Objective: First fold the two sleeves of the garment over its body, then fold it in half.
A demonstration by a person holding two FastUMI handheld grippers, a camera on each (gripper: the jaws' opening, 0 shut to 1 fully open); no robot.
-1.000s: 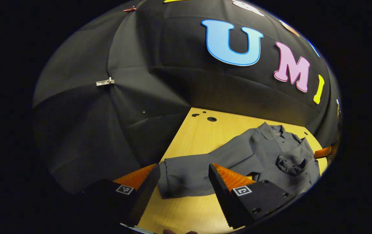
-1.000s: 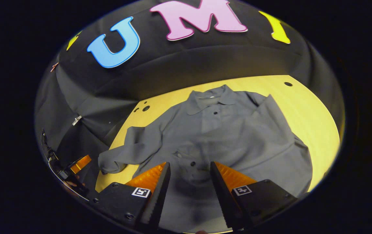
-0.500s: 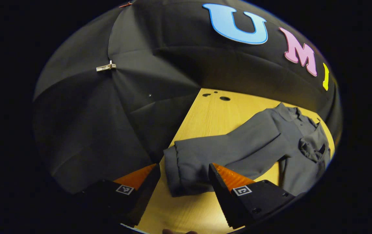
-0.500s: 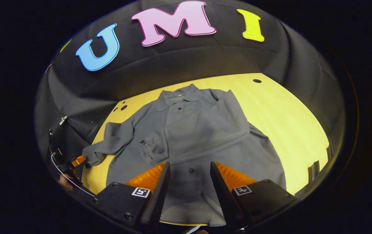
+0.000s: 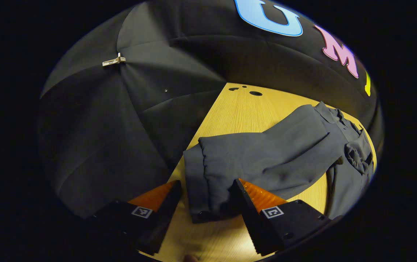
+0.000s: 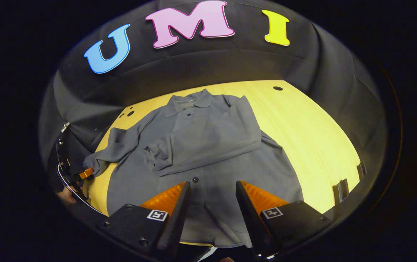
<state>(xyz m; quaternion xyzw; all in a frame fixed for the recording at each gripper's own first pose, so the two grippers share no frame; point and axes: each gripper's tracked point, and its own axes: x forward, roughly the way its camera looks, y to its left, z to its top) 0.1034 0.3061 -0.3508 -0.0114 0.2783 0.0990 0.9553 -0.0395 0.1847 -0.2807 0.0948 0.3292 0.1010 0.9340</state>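
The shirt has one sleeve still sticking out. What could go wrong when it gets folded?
The left gripper is open around the cuff of the outstretched sleeve, which is bunched there. It might pinch only a wrinkle and let the sleeve slip.

Pulling that sleeve across could drag the shirt and knock loose the other sleeve, already lying over the body.

The cuff sits near the table edge, so it could slide off.
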